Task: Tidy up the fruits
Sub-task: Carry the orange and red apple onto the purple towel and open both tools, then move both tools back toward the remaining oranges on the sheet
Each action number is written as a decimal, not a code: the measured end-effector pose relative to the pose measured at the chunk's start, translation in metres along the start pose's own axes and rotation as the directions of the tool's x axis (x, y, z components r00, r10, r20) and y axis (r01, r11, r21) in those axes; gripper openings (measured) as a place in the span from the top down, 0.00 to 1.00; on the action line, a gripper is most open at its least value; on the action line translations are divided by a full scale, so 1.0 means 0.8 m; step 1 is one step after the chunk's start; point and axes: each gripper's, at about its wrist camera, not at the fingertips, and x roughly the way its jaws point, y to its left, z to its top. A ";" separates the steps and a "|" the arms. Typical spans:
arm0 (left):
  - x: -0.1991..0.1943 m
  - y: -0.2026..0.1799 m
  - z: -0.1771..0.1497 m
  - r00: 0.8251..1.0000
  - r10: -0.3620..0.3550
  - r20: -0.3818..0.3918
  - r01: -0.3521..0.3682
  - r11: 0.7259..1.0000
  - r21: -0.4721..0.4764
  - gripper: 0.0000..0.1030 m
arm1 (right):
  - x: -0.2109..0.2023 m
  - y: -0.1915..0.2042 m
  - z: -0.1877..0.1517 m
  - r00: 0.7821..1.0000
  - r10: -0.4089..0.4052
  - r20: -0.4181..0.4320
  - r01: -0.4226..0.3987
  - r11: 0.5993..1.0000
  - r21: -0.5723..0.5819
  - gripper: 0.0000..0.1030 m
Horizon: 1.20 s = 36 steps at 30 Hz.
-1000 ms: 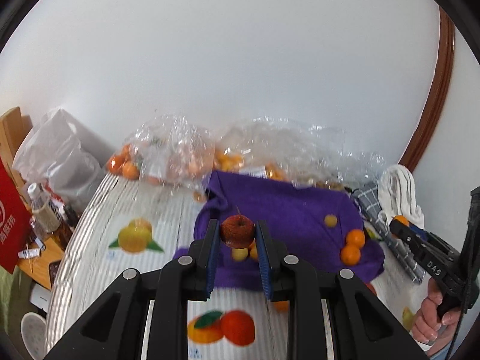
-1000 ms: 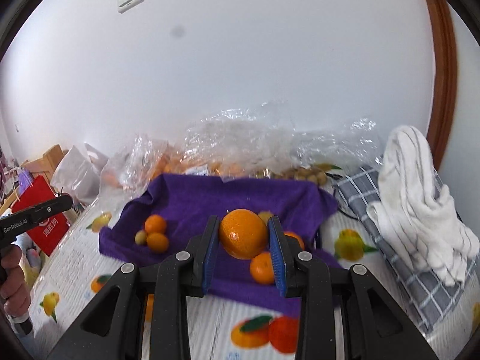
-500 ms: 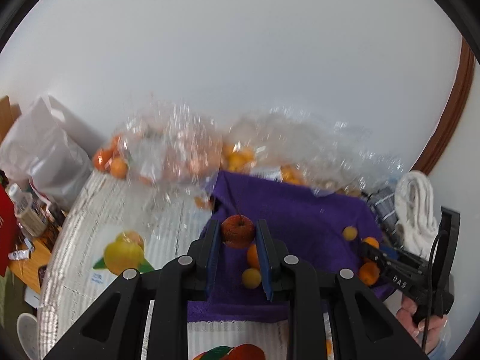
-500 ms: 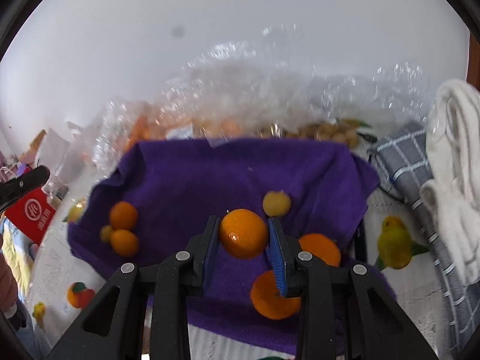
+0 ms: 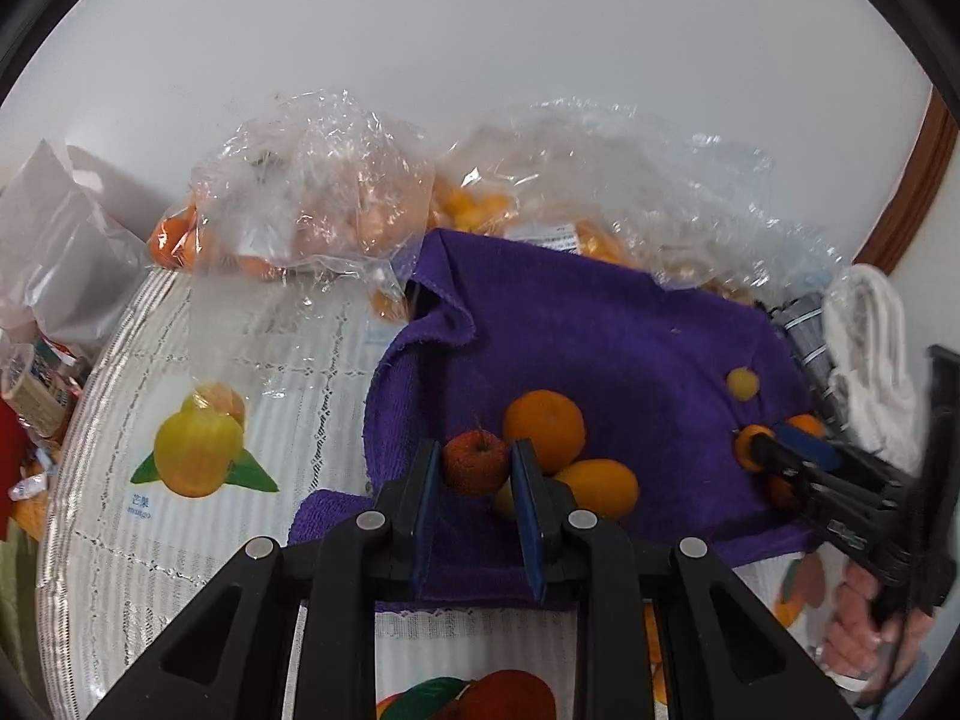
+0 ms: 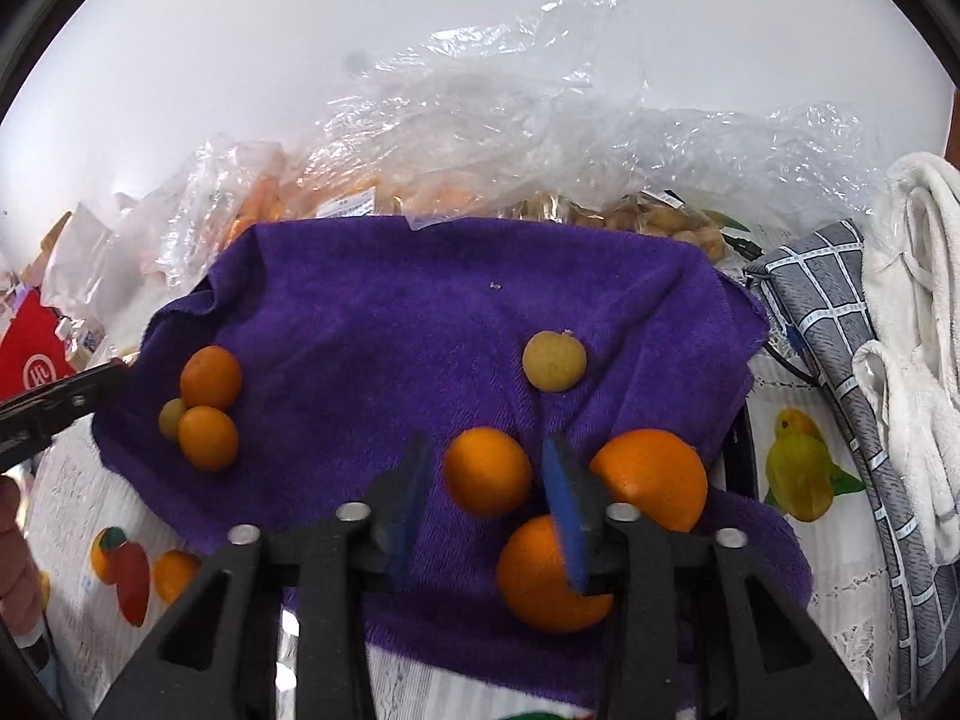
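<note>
My left gripper [image 5: 475, 467] is shut on a small red apple-like fruit [image 5: 474, 463], held low over the purple towel [image 5: 600, 336] beside an orange [image 5: 543, 429] and an oval orange fruit [image 5: 600, 487]. My right gripper [image 6: 487, 474] is opening; an orange [image 6: 487, 471] sits between its pads on the purple towel [image 6: 420, 312], with gaps on both sides. Two more oranges [image 6: 651, 477] [image 6: 549, 576] lie just right of it, a small yellow fruit [image 6: 553, 361] behind. Far left on the towel lies a cluster of small oranges [image 6: 210, 408]. The right gripper [image 5: 774, 456] shows in the left wrist view.
Clear plastic bags of fruit [image 5: 312, 192] [image 6: 510, 150] pile along the wall behind the towel. A grey checked cloth [image 6: 840, 312] and white towel [image 6: 912, 324] lie to the right. Red packaging [image 6: 30, 348] sits far left. The tablecloth [image 5: 198, 450] bears printed fruit.
Both grippers came down toward the towel. The right gripper's jaws have spread off the orange, which now rests on the towel. The left still clamps the red fruit.
</note>
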 end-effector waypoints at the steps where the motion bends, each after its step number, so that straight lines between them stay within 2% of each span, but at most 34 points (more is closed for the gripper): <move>1: 0.003 -0.004 -0.001 1.000 0.030 -0.004 -0.030 1.000 0.005 0.78 | -0.005 0.000 -0.001 1.000 -0.003 0.010 0.003 1.000 -0.001 0.52; 7: 0.016 -0.012 -0.007 0.997 0.069 -0.024 -0.069 0.997 0.023 0.78 | -0.038 -0.011 -0.010 0.998 -0.012 0.060 0.010 0.999 0.032 0.51; 13: 0.015 -0.012 -0.009 0.998 0.068 -0.013 -0.067 0.997 0.024 0.78 | -0.055 -0.014 -0.020 0.991 -0.116 0.060 0.113 0.993 0.040 0.51; 18: 0.008 -0.012 -0.008 0.995 0.097 -0.015 -0.096 0.995 0.031 0.76 | -0.078 -0.012 -0.040 0.983 -0.163 0.081 0.158 0.985 0.070 0.52; 19: 0.002 -0.010 -0.006 0.996 0.084 -0.021 -0.083 0.996 0.020 0.75 | -0.082 -0.011 -0.044 0.983 -0.163 0.081 0.157 0.984 0.081 0.52; 21: -0.012 -0.008 -0.005 0.999 0.051 -0.019 -0.051 0.999 0.009 0.60 | -0.091 -0.006 -0.052 0.988 -0.140 0.063 0.133 0.986 0.104 0.51; 23: -0.030 -0.004 -0.006 0.999 0.050 0.010 -0.050 0.999 0.013 0.50 | -0.095 0.001 -0.057 0.994 -0.108 0.027 0.104 0.988 0.111 0.51; 25: -0.053 0.004 -0.014 0.997 0.055 0.048 -0.057 0.998 0.032 0.49 | -0.098 0.012 -0.062 0.996 -0.089 0.010 0.088 0.990 0.110 0.51; 27: -0.066 0.015 -0.023 0.997 0.061 0.050 -0.063 0.997 0.035 0.49 | -0.102 0.026 -0.069 0.997 -0.070 0.009 0.069 0.993 0.098 0.49; 32: -0.083 0.059 -0.056 0.993 0.117 0.022 -0.117 0.993 0.002 0.49 | -0.103 0.071 -0.089 1.000 -0.014 0.016 0.013 0.999 0.044 0.47; 36: -0.081 0.087 -0.093 0.992 0.126 -0.017 -0.126 0.992 -0.011 0.49 | -0.096 0.109 -0.103 0.999 0.031 0.011 -0.031 0.999 -0.022 0.47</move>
